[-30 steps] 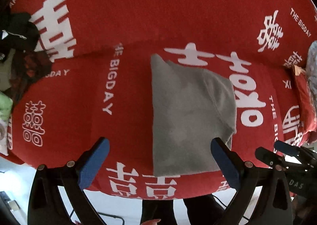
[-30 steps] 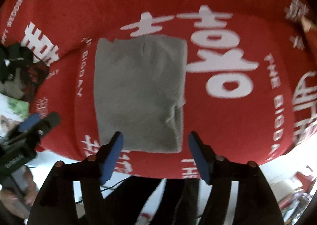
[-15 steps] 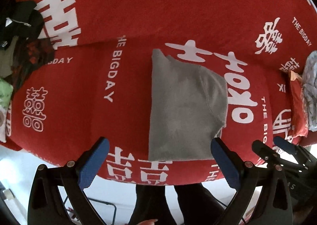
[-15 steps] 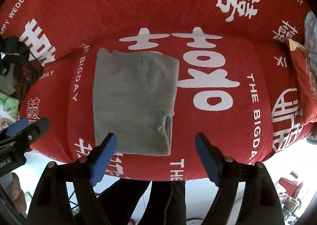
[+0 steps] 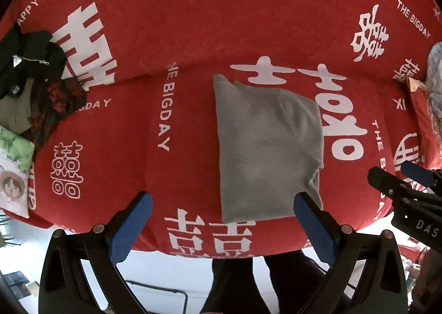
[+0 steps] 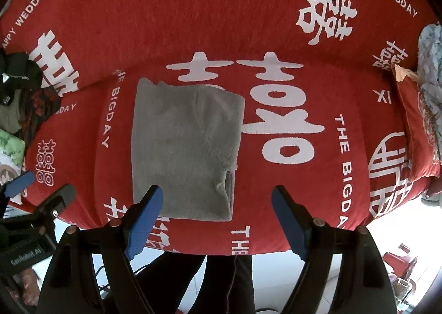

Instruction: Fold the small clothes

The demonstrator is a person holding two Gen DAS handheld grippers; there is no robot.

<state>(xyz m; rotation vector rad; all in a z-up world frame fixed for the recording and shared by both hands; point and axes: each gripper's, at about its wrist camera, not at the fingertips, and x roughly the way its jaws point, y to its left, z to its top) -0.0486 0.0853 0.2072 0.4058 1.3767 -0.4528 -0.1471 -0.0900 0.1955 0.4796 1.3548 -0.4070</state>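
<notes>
Left wrist view: the left claw (image 5: 222,220) hangs over the front edge of a sofa seat (image 5: 116,148) covered in red cloth with white lettering. Its blue-padded fingers (image 5: 131,227) stand wide apart with nothing between them. A folded grey garment (image 5: 268,148) lies flat on the seat, its near edge close to the front edge of the seat. The claw's right-hand finger overlaps the garment's near right corner in the picture; whether it touches cannot be told. The right claw (image 5: 408,178) shows at the right edge, off to the side of the garment. A heap of dark clothes (image 5: 30,87) sits at the seat's left end, with a green printed cushion (image 5: 13,167) in front of it.

Right wrist view: the right claw (image 6: 218,220) hovers over the same front edge, jaws spread wide and empty. The grey garment (image 6: 185,148) lies on the sofa seat (image 6: 304,189) ahead and toward the left finger (image 6: 145,220), which overlaps its near edge in the picture. The left claw (image 6: 36,189) shows at the left edge. The person's dark trouser legs (image 6: 221,280) stand below the seat's front edge.
</notes>
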